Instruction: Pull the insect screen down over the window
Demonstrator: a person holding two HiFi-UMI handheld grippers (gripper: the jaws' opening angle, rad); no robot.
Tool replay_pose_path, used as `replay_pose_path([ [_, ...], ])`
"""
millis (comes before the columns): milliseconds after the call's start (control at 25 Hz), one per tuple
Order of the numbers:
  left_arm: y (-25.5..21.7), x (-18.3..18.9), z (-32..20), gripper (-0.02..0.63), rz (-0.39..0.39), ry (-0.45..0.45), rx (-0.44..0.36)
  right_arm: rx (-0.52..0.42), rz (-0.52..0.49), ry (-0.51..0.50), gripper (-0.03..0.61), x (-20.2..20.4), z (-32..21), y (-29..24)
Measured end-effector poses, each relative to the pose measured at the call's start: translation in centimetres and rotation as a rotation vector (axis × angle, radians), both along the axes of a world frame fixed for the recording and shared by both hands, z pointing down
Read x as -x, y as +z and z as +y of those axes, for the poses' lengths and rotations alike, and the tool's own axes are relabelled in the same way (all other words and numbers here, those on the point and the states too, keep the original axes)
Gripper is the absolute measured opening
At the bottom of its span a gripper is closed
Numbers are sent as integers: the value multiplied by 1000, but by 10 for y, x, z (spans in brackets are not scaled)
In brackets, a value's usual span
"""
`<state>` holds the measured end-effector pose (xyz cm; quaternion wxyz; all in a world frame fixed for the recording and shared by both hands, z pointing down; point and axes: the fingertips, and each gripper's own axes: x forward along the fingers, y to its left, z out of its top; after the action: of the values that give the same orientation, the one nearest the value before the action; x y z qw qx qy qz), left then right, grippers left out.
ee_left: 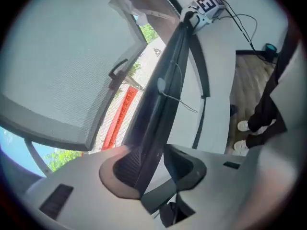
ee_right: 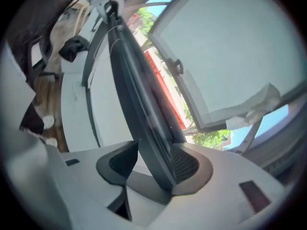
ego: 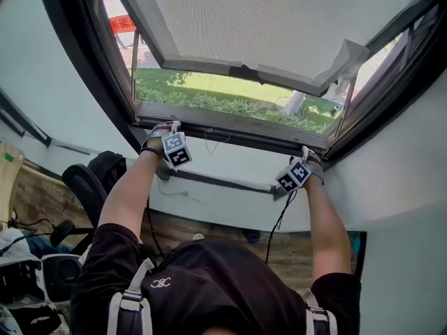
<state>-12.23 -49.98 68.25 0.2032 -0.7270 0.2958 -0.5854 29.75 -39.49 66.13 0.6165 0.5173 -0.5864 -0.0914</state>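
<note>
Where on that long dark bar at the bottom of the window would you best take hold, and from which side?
Probably near its two ends, from the room side. The dark bar is long, thin and level, so one gripper near each end should keep it from tilting. The left gripper and right gripper straddle its narrow edge, fingers open on either face.

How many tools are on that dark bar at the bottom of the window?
2. The left tool straddles the dark bar near its left end, the right tool near its right end, both with jaws apart. None seems hidden.
</note>
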Motion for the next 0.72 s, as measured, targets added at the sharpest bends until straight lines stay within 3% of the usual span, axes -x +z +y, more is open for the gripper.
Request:
replay_pose_path([
  [80, -17, -1, 1, 144, 101, -75, 8, -69, -171, 77, 179, 7, 2, -7],
  [120, -25, -3, 0, 138, 171, -115, 19, -91, -262, 109, 129, 12, 4, -11],
  [200, -43, -10, -2, 116, 331, -188, 34, -139, -429, 144, 87, 27, 7, -20],
  [280, -69, -12, -6, 77, 492, -263, 14, -199, -549, 131, 20, 45, 8, -32],
  [360, -94, -11, -7, 15, 641, -338, -23, -261, -635, 88, 8, 65, 8, -47],
  [440, -115, -11, -3, 14, 766, -390, -52, -328, -741, 56, 8, 84, 6, -64],
  [600, -150, -21, 24, 12, 948, -449, -107, -430, -984, 49, 6, 116, 7, -106],
  [720, -173, -39, 54, 14, 999, -399, -165, -511, -1022, 12, 6, 136, 18, -142],
])
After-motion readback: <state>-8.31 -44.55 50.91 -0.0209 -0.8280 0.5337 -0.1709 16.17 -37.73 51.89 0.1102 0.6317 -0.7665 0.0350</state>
